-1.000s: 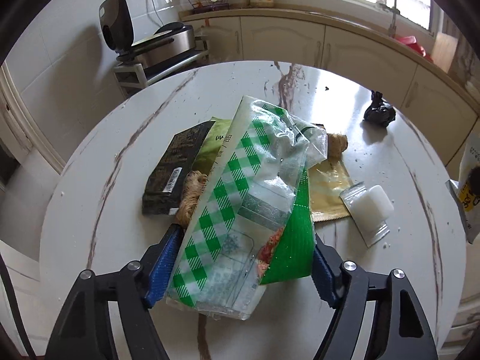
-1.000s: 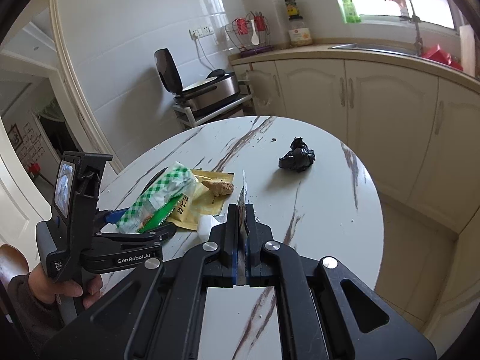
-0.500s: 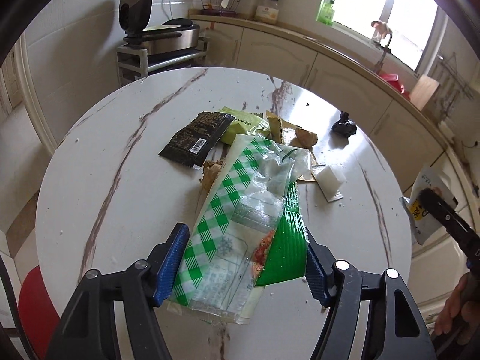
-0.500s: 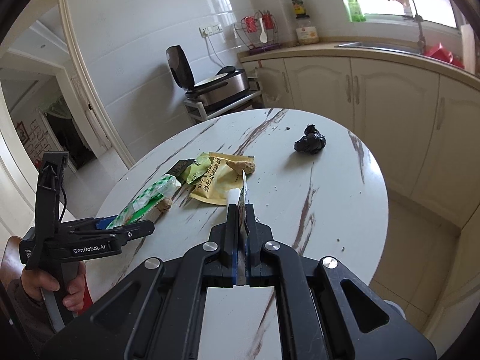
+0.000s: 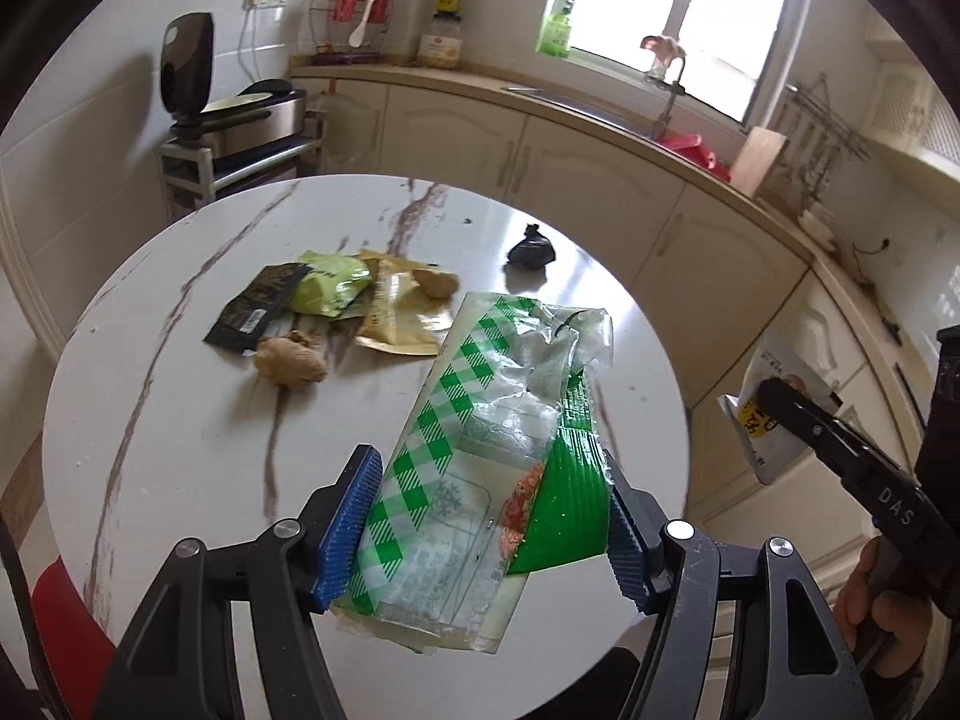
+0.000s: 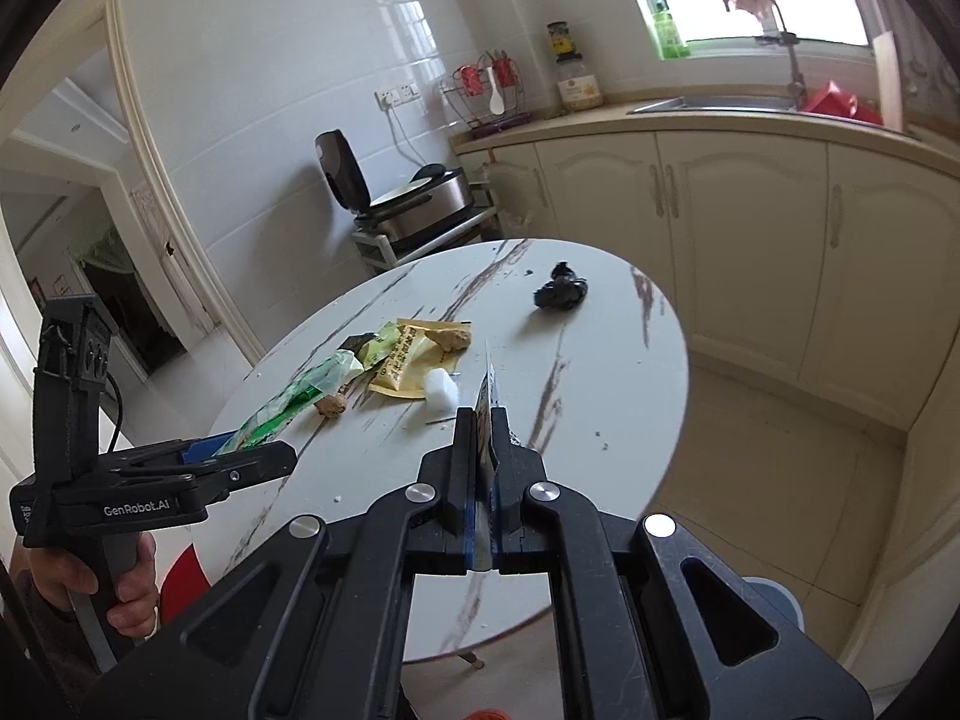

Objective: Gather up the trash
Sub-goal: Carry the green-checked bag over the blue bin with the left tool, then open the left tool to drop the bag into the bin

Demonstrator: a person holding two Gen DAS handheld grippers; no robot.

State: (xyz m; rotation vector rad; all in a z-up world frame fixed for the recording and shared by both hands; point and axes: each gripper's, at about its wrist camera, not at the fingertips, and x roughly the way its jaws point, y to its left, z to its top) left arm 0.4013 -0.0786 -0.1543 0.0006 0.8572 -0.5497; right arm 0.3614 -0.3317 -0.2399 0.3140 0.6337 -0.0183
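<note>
Left wrist view: left gripper [image 5: 489,516] jaws clamp the green check bag [image 5: 480,450], lifted above the worktop [image 5: 180,450]. Only this view shows the pouch's [image 5: 765,414] face, pinched in the right gripper [image 5: 774,396] off the worktop edge. Right wrist view: right gripper [image 6: 483,468] jaws closed on the pouch [image 6: 487,396], seen edge-on; only here is the white block [image 6: 440,387] visible, the bag hides it in the other. Still on the worktop: black wrapper [image 5: 258,312], lime wrapper [image 5: 327,291], gold packet [image 5: 399,318], 2 ginger pieces [image 5: 291,360], black wad [image 5: 531,249]. Since 0.5 s ago, both grippers are higher and the bag is further off the pile.
</note>
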